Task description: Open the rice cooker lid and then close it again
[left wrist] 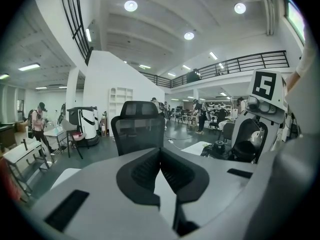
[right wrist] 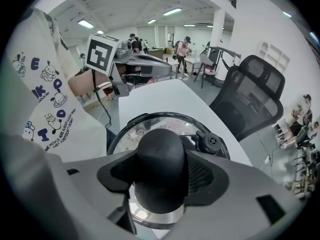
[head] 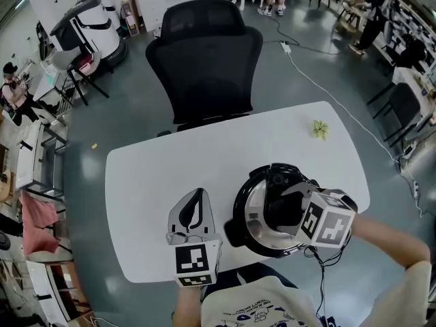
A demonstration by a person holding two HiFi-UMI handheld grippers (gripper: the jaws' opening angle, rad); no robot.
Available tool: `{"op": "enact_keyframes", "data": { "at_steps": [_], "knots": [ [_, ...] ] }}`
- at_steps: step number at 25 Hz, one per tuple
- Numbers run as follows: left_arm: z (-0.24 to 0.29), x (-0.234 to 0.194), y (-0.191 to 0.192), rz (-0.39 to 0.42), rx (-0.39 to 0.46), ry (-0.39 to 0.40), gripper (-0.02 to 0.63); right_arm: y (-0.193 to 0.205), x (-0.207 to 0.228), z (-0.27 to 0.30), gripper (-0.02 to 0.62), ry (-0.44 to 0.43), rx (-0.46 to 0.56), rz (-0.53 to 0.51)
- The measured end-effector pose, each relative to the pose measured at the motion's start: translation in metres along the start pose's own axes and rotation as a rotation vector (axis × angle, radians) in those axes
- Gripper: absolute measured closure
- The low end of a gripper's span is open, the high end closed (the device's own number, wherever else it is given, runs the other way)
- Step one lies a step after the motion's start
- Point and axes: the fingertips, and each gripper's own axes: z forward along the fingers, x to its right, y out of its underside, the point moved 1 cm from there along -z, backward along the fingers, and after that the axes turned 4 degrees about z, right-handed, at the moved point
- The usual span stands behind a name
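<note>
The rice cooker (head: 246,218) stands on the white table (head: 146,182) near its front edge, with a silver, black-rimmed lid (right wrist: 150,129) on top. My right gripper (head: 285,208) points steeply down over the lid. It is shut on the round black lid knob (right wrist: 160,166), with a pad pressed on each side. A small steam vent (right wrist: 210,142) sits beside the knob. Whether the lid is lifted off the pot I cannot tell. My left gripper (head: 193,213) hovers just left of the cooker, nearly level, jaws together and empty. From it I see the cooker (left wrist: 223,149) at right.
A black office chair (head: 204,53) stands at the table's far side. A small green thing (head: 319,129) lies on the table's far right part. The person's printed shirt (right wrist: 42,99) is close behind the cooker. Desks, chairs and people fill the room beyond.
</note>
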Motion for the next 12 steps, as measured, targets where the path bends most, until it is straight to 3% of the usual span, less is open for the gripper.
{"op": "enact_keyframes", "data": {
  "at_steps": [12],
  "knots": [
    [0.0036,0.0075,0.0021,-0.006,-0.005,0.022,0.592,-0.0034,-0.0019,-0.001,0.298,-0.022,0.123,-0.05]
  ]
}}
